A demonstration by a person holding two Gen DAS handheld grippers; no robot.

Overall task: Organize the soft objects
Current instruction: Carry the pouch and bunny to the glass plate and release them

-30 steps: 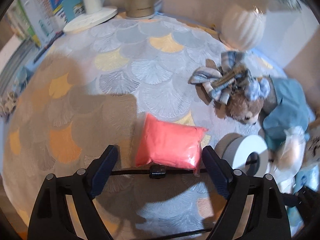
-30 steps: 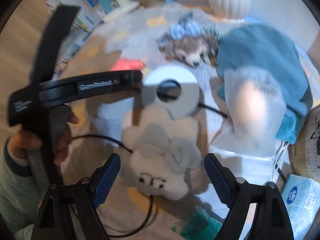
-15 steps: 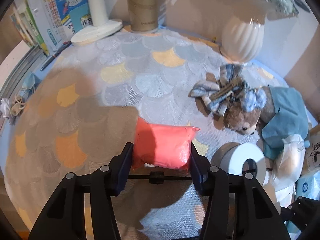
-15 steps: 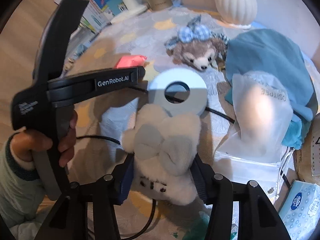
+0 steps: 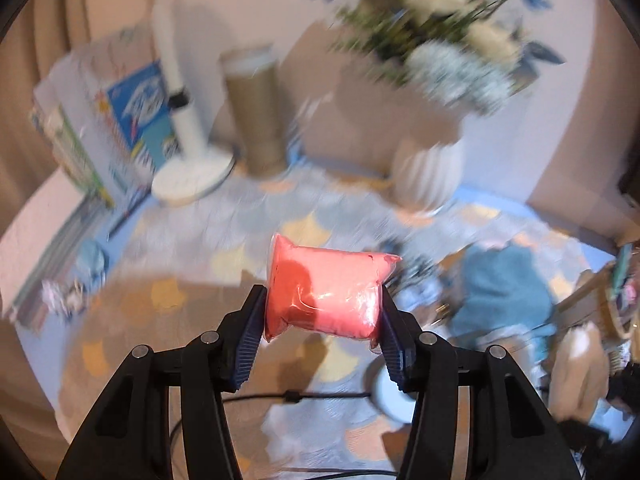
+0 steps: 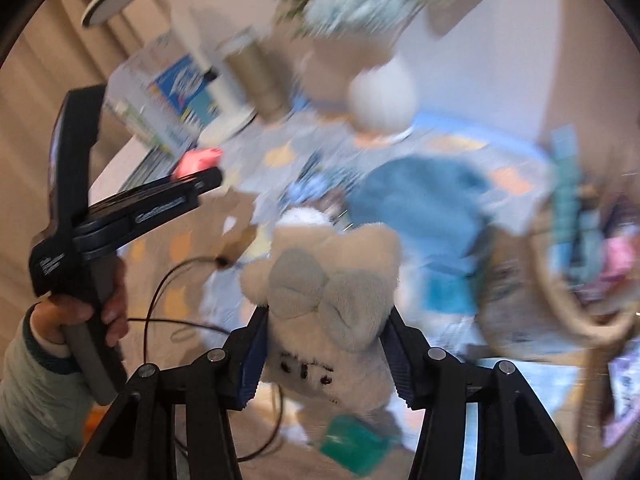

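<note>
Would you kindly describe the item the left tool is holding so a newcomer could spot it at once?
Look above the scallop-patterned tablecloth, in front of the white ribbed vase. Clamped in the left tool is a pink plastic-wrapped pouch, glossy and bright, unlike the fuzzy toys nearby.

Motion-smeared flowers (image 5: 448,40), vase (image 5: 428,172) and basket (image 6: 568,276); green thing (image 6: 352,446) beneath the plush indistinct.

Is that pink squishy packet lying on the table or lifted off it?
Lifted. The pink packet is pinched between the pads of the left hand-held gripper, with the patterned tablecloth visible beneath it.
</note>
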